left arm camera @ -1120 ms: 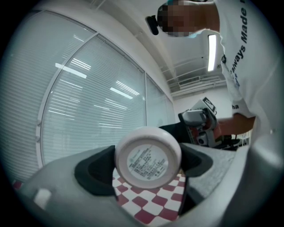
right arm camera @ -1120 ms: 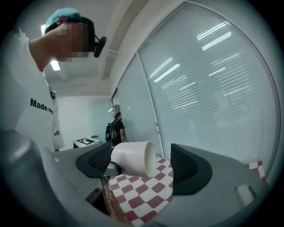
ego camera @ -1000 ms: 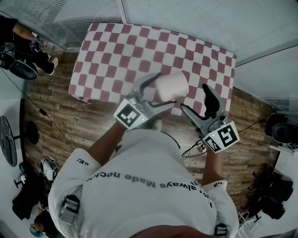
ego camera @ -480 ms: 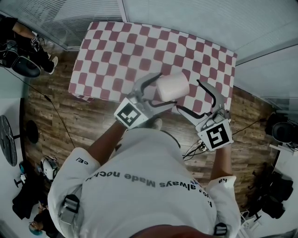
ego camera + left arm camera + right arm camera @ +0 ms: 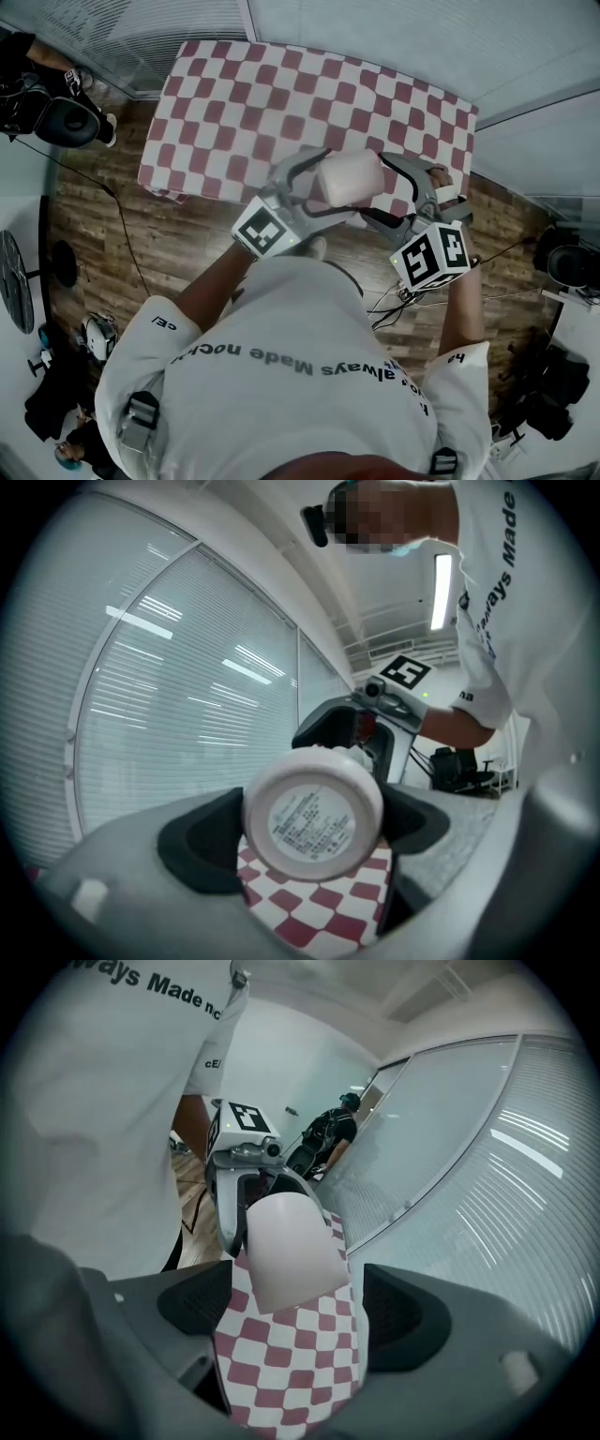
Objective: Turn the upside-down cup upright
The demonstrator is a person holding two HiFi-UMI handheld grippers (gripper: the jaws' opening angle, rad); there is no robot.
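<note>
A pale cup (image 5: 349,178) lies on its side in the air over the near edge of the checkered table (image 5: 244,103). My left gripper (image 5: 330,187) is shut on the cup. In the left gripper view its labelled base (image 5: 312,822) faces the camera between the dark pads (image 5: 202,841). My right gripper (image 5: 387,192) stands open at the cup's right end, one jaw on each side of it. In the right gripper view the cup (image 5: 286,1251) reaches in between the pads (image 5: 403,1316) without touching them. The left gripper (image 5: 242,1180) shows behind the cup.
The red-and-white cloth (image 5: 291,1372) covers the table below both grippers. Glass walls with blinds (image 5: 169,28) run along the table's far side. Wooden floor (image 5: 112,253) with cables lies to the left, and a seated person (image 5: 47,84) with gear is at the far left.
My right gripper has swung up and left from beside the table edge, and its open jaws now flank the cup's right end. The left gripper and cup have barely moved.
</note>
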